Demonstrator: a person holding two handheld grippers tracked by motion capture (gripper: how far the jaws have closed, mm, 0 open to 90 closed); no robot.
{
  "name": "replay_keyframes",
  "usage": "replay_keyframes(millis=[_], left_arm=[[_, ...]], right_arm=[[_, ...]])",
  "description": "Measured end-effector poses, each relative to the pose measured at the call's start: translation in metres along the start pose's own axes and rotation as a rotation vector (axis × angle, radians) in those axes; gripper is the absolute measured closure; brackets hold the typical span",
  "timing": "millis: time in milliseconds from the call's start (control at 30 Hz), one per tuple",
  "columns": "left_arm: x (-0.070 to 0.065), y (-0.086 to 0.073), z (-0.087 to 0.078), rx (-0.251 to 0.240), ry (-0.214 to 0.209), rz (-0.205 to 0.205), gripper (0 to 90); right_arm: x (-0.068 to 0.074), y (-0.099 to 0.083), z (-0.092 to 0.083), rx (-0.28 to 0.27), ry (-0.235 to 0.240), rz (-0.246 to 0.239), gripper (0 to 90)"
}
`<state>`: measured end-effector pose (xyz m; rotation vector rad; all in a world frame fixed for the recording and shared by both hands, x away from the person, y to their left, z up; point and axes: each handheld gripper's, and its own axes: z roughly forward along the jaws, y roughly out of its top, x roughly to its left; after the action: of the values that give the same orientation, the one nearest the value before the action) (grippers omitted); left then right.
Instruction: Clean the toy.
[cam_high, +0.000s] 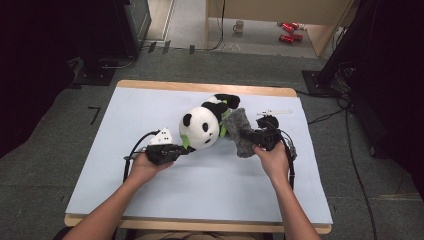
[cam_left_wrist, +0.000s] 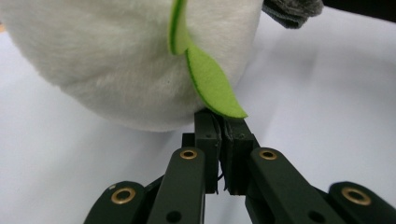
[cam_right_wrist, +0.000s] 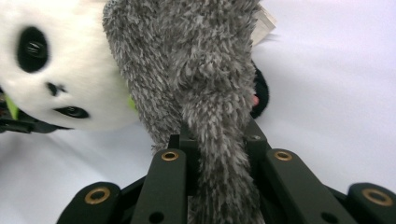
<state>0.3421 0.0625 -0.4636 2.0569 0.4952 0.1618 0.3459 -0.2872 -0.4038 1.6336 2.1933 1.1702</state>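
Observation:
A black-and-white plush panda (cam_high: 202, 125) lies on its side in the middle of the table, with green felt leaves (cam_left_wrist: 212, 84) at its neck. My left gripper (cam_high: 184, 148) sits at the panda's left, shut on the tip of one green leaf; its jaws (cam_left_wrist: 223, 128) meet under that leaf. A grey furry plush piece (cam_high: 241, 132) leans against the panda's right side. My right gripper (cam_high: 250, 136) is shut on this grey plush (cam_right_wrist: 205, 79), whose fur runs down between the jaws. The panda's face (cam_right_wrist: 51, 79) lies to the left in the right gripper view.
The pale blue table top (cam_high: 200, 185) has wooden edges. A small white strip (cam_high: 275, 112) lies behind the right gripper. Cables (cam_high: 131, 152) trail from both grippers. On the floor beyond stand a mug (cam_high: 239, 26) and red cans (cam_high: 289, 31).

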Motion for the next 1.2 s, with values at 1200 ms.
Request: replay_keyframes(millis=[1200], left_arm=[[0.009, -0.028, -0.007, 0.084, -0.041, 0.002, 63.3]], right_arm=[[0.042, 0.002, 0.057, -0.045, 0.089, -0.144, 75.9]])
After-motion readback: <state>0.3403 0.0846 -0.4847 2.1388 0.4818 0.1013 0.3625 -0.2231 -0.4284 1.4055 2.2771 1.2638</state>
